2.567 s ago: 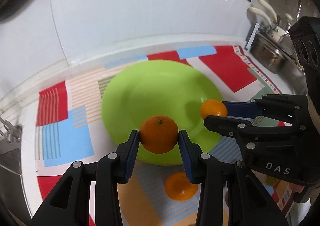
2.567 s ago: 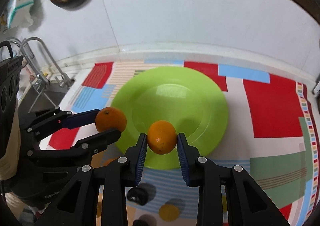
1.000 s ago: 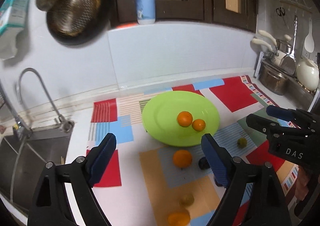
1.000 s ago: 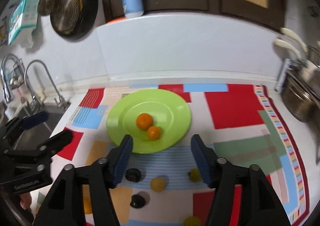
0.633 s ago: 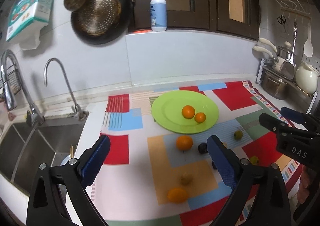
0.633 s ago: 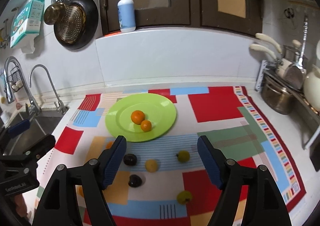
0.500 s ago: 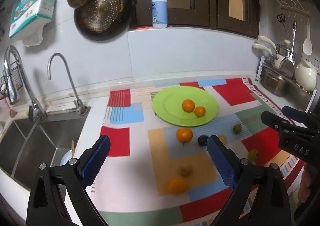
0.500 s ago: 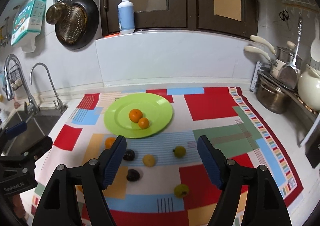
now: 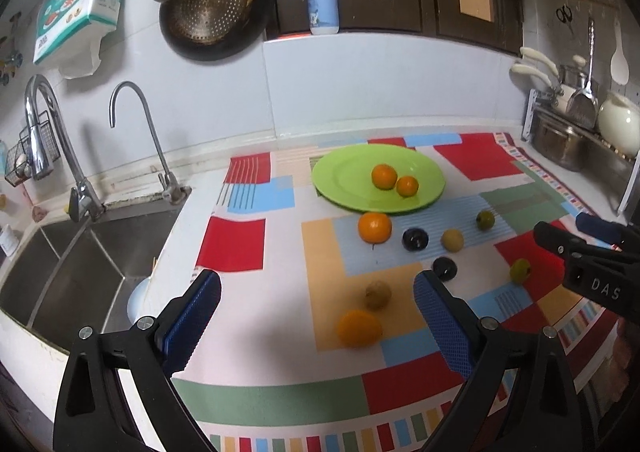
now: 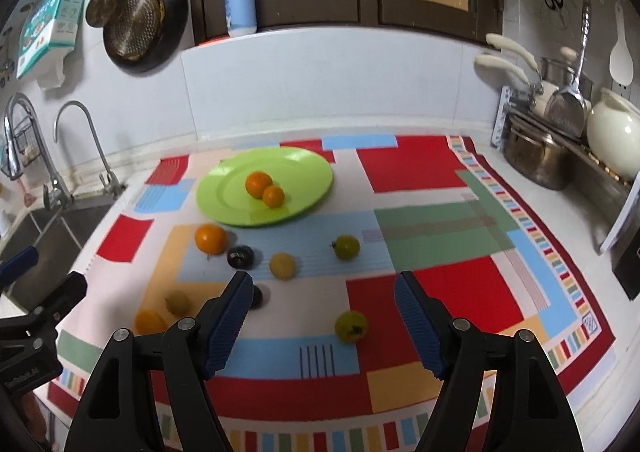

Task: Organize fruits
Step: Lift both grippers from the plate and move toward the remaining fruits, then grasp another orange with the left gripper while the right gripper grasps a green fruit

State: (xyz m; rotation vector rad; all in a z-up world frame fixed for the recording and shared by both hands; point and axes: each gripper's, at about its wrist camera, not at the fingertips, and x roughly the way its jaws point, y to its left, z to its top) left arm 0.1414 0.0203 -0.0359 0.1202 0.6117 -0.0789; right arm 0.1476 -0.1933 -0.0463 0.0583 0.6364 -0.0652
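Observation:
A green plate [image 9: 344, 175] [image 10: 308, 171] on the patterned mat holds two oranges [image 9: 384, 176] [image 10: 258, 183]. On the mat in front of it lie another orange [image 9: 374, 227] [image 10: 210, 238], a second orange nearer me [image 9: 358, 329], two dark plums [image 9: 415, 239] [image 10: 240, 256], and several yellow-green fruits [image 9: 485, 219] [image 10: 351, 326]. My left gripper [image 9: 316, 316] is open and empty, held back above the mat's near edge. My right gripper [image 10: 323, 308] is open and empty, above the near fruits.
A steel sink [image 9: 72, 264] with two taps [image 9: 132, 131] lies left of the mat. Pots and a white jug [image 10: 612, 131] stand on a rack at the right. A pan and strainer [image 9: 212, 7] hang on the wall.
Both grippers let go of their oranges onto the plate, opened wide, and pulled back and up. The whole counter is now in view.

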